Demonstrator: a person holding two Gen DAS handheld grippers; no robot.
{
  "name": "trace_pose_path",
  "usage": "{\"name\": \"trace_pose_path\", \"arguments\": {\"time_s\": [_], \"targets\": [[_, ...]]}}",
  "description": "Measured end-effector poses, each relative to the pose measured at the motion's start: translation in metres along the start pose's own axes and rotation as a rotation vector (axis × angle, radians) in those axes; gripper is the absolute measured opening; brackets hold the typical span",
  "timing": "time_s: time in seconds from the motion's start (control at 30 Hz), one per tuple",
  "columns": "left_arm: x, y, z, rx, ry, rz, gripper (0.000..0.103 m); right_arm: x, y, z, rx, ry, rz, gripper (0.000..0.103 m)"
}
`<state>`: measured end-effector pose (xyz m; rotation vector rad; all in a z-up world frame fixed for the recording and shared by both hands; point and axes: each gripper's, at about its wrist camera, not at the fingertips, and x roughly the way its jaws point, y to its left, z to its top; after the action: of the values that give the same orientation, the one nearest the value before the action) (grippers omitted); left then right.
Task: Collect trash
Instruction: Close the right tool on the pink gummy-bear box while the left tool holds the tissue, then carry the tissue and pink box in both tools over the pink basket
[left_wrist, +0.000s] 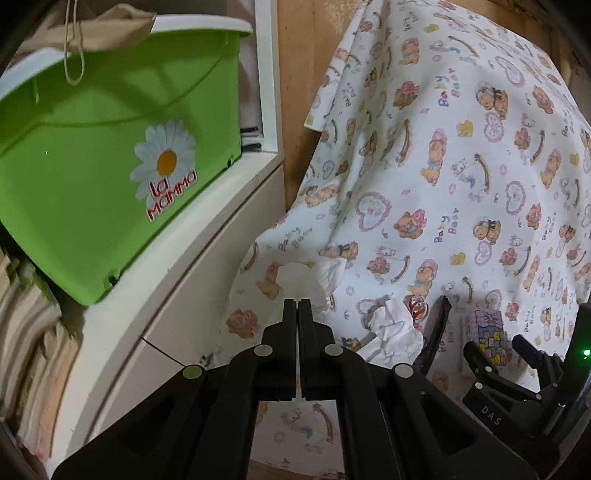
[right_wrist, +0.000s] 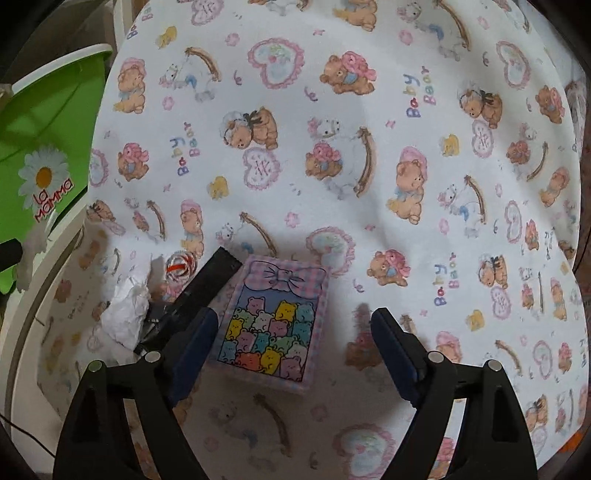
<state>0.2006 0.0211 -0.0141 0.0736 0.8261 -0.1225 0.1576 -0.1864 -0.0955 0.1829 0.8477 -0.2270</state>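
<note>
My left gripper is shut on a crumpled white tissue, held above the teddy-print cloth near the green bin. A second crumpled white tissue lies on the cloth; it also shows in the right wrist view, next to a small red-and-white wrapper and a black object. My right gripper is open, its fingers either side of a pink box with coloured bears on the cloth. The right gripper also shows in the left wrist view.
The green "la mamma" bin sits tilted on a white shelf unit left of the cloth-covered surface. A beige bag lies in the bin. Stacked towels fill the lower left shelf.
</note>
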Motion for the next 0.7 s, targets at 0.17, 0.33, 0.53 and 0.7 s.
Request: {"name": "trace_pose_path", "arguments": {"time_s": [0.17, 0.33, 0.53, 0.7], "targets": [[-0.001, -0.005, -0.005, 0.013, -0.003, 0.015, 0.001, -0.004, -0.006, -0.004, -0.080, 0.026, 0.014, 0.055], [-0.006, -0.015, -0.008, 0.029, -0.012, 0.008, 0.001, -0.021, -0.024, -0.007, -0.094, -0.019, -0.008, 0.054], [-0.018, -0.027, -0.014, 0.042, -0.025, -0.027, 0.001, -0.051, -0.041, -0.009, -0.131, -0.068, -0.008, 0.054], [-0.032, -0.035, -0.022, 0.036, -0.031, -0.062, 0.001, -0.075, -0.057, -0.016, -0.101, -0.078, 0.049, 0.054]]}}
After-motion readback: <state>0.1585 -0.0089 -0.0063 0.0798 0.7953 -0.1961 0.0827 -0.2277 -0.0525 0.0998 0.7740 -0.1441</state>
